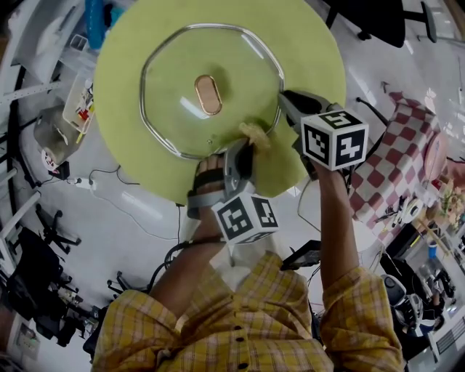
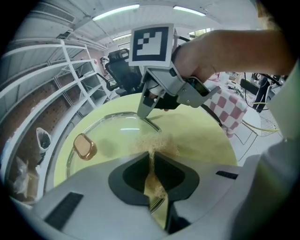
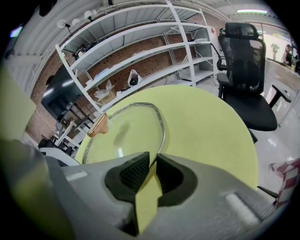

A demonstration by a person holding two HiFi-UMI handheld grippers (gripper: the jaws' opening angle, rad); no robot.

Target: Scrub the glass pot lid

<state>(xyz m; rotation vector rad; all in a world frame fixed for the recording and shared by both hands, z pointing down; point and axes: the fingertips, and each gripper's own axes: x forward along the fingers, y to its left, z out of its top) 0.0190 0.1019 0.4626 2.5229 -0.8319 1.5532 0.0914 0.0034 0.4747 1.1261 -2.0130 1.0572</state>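
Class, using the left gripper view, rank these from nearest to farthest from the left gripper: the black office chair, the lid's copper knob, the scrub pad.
1. The scrub pad, clamped in the left gripper itself.
2. The copper knob, to its left, on the glass pot lid.
3. The black office chair, beyond the green table, at the far side.

Round yellow-green table [image 1: 131, 109], filling the head view from 9 to 2 o'clock; pale glossy floor [image 1: 138, 218] at 7 o'clock, with a white power strip [image 1: 86, 184] and black cables [image 1: 109, 173] at 8 o'clock; red-and-white checked cloth [image 1: 396, 167] at 3 o'clock. White open shelving [image 3: 140, 56] against a brick wall [image 3: 161, 52], 10 to 12 o'clock in the right gripper view; black mesh office chair [image 3: 243, 70] at 2 o'clock. Ceiling strip lights [image 2: 117, 11] lit at 12 o'clock in the left gripper view.
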